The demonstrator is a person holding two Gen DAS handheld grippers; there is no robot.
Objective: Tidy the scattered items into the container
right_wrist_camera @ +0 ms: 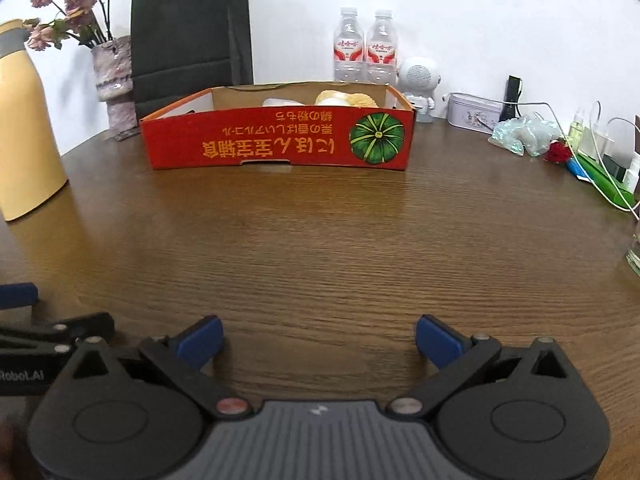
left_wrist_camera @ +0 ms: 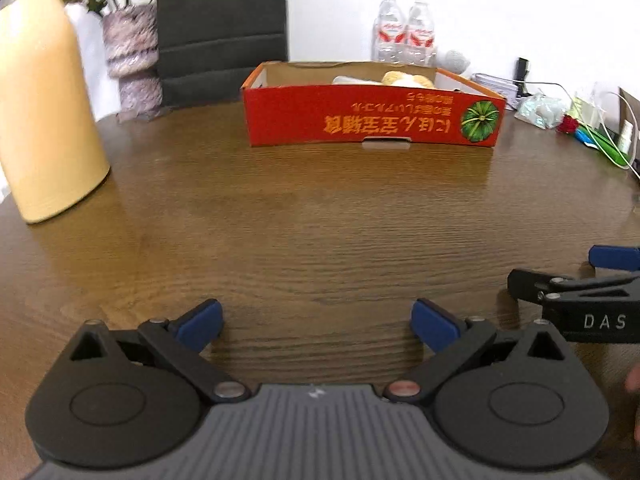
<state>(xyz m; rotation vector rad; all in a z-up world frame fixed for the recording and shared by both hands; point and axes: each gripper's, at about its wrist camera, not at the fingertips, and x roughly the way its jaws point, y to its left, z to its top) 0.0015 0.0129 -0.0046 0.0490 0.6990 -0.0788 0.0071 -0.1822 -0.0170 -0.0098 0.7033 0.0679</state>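
Note:
A red cardboard box [left_wrist_camera: 372, 120] with a green pumpkin print stands on the far side of the brown wooden table [left_wrist_camera: 320, 232]; it also shows in the right wrist view [right_wrist_camera: 280, 142]. Inside it lie a yellowish soft item [right_wrist_camera: 346, 99] and a white item [right_wrist_camera: 280, 102], mostly hidden by the front wall. My left gripper [left_wrist_camera: 317, 322] is open and empty, low over the near table. My right gripper [right_wrist_camera: 319, 340] is open and empty beside it; it shows at the right edge of the left wrist view [left_wrist_camera: 592, 280].
A tall yellow flask [left_wrist_camera: 40, 112] stands at the left. A vase of dried flowers [right_wrist_camera: 114, 76], a black paper bag [right_wrist_camera: 192, 40], two water bottles [right_wrist_camera: 366, 48], a white robot figure [right_wrist_camera: 420, 84], a tin [right_wrist_camera: 474, 112] and cables with clutter [right_wrist_camera: 580, 148] line the back and right.

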